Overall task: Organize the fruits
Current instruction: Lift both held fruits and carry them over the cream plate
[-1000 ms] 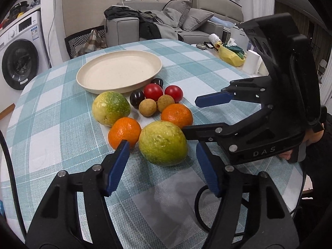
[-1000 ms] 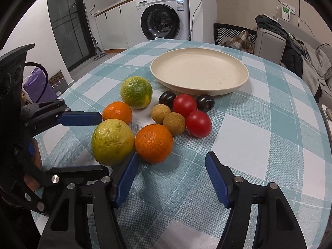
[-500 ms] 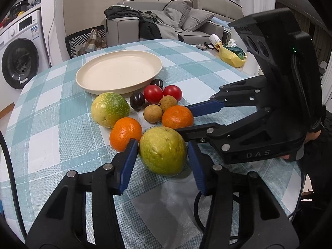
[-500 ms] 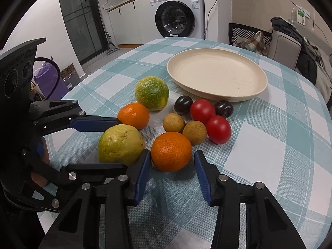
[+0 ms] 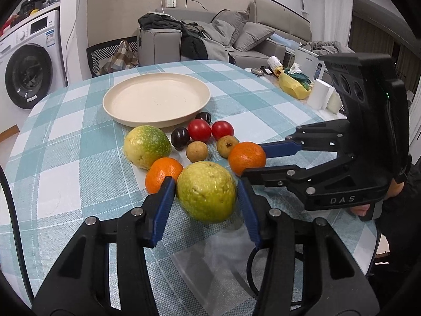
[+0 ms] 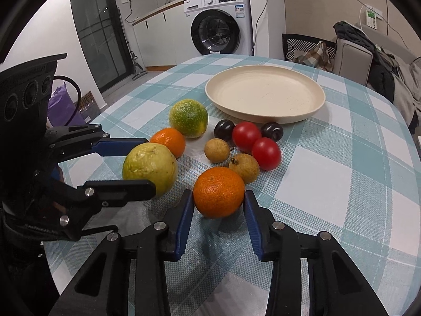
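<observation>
Both grippers have closed in on fruit
Left gripper point(image 5: 206, 205) fingers now clench the yellow-green fruit point(image 5: 206, 192); right gripper point(image 6: 218, 218), closing, presses the orange point(image 6: 219, 192); both fruits sit on the surface point(image 6: 342, 184), plate point(image 6: 264, 93) empty

In the left wrist view the yellow-green guava point(image 5: 207, 191) covers the lower right of the nearer orange point(image 5: 163, 173), and the right gripper's point(image 5: 259, 161) lower finger cuts across the farther orange point(image 5: 246, 157). One dark plum point(image 5: 203, 116) peeks out behind a tomato point(image 5: 199, 130). The person's hand point(image 5: 392, 189) is mostly hidden behind the gripper body. The washing machine's point(image 6: 217, 30) label is too small to read.
</observation>
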{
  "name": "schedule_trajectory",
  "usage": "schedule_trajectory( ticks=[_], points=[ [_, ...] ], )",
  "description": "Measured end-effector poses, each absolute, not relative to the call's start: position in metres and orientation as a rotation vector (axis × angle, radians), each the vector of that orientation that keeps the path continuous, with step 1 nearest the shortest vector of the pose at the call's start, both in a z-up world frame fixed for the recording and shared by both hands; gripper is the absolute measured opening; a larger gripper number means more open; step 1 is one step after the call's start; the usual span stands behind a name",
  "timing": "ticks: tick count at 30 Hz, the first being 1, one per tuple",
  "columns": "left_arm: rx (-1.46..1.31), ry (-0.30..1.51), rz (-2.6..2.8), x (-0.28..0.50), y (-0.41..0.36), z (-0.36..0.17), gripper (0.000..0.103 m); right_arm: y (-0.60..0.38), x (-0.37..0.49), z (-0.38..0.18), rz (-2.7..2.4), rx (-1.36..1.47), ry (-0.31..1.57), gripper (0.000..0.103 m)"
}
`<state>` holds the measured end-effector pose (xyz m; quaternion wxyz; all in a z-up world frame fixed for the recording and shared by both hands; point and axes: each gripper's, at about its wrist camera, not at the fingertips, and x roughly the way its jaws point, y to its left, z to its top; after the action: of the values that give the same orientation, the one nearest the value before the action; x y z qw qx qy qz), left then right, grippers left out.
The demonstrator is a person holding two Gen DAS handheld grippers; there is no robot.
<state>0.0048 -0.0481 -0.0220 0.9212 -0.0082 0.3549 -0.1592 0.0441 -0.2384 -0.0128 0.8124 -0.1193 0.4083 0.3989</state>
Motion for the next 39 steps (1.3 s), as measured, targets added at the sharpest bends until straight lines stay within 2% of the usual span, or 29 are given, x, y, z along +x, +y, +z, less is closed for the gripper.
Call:
schedule_trajectory(
  ticks=[16,26,32,39],
  points=[
    [-0.058,0.623,-0.242,0.007,-0.029,-0.002,0.046,-0.249,0.050,0.016,0.819,-0.131,0.724,0.039],
    [-0.017,0.633,-0.255,0.005,-0.038,-0.008,0.047,-0.252,0.058,0.015,0.809,-0.125,0.734,0.039],
    [-0.049,0.709,-0.236,0.016,-0.033,-0.023,0.045,-0.252,0.057,0.014,0.814,-0.126,0.731,0.039],
    [-0.042,0.671,-0.262,0.011,-0.035,-0.019,0.045,-0.255,0.058,0.014,0.811,-0.115,0.728,0.039]
  ],
)
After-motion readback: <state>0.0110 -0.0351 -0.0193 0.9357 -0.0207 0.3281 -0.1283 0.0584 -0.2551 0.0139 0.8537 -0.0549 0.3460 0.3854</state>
